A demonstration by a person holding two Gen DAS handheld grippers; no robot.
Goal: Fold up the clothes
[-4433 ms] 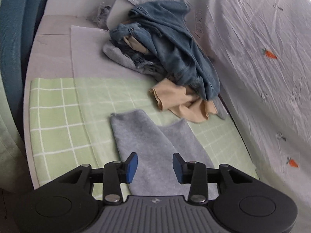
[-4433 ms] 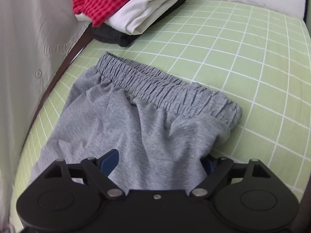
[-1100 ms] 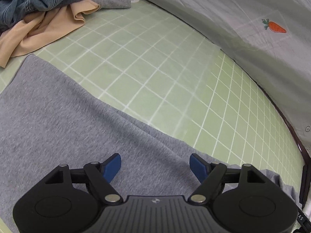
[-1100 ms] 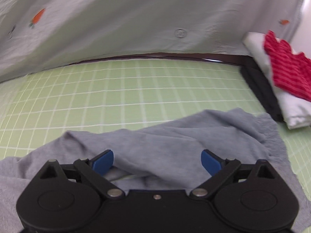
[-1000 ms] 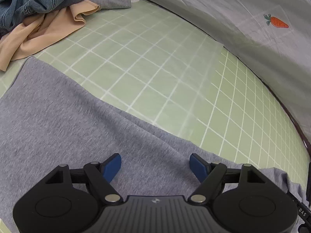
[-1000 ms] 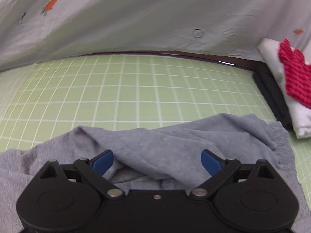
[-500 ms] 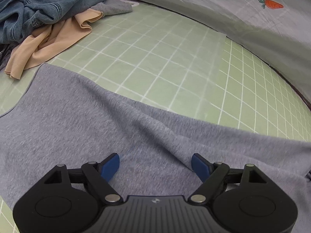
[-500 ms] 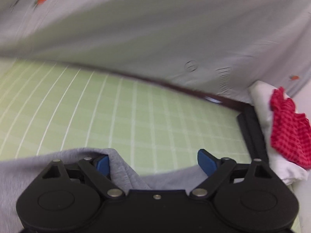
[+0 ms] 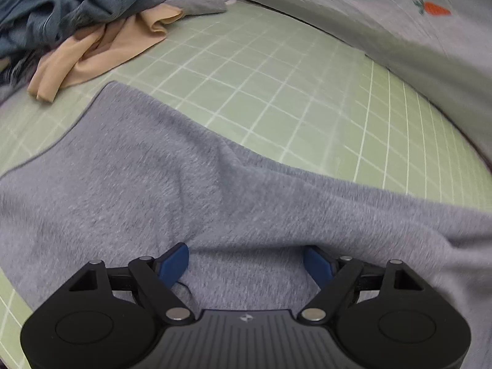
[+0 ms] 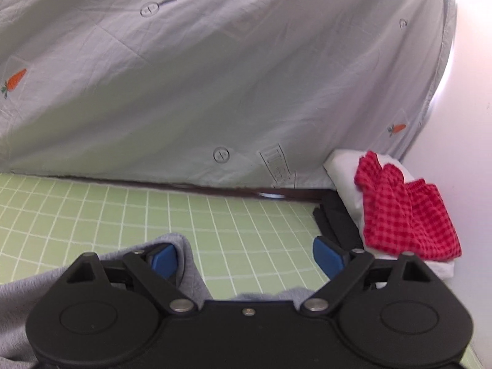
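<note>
Two claws work over grey shorts (image 9: 190, 184) spread on a green checked sheet (image 9: 276, 86). With jaws wide apart, the left claw (image 9: 246, 261) hovers over the grey cloth, its pads not pressing it. Also spread wide, the right claw (image 10: 246, 256) has a fold of the shorts draped beside its left pad, nothing pinched. Beyond lies a heap of jeans (image 9: 77, 3) and tan cloth (image 9: 101, 49); a folded stack topped by a red checked garment (image 10: 406, 212) sits near the pale carrot-print sheet (image 10: 215, 77).
</note>
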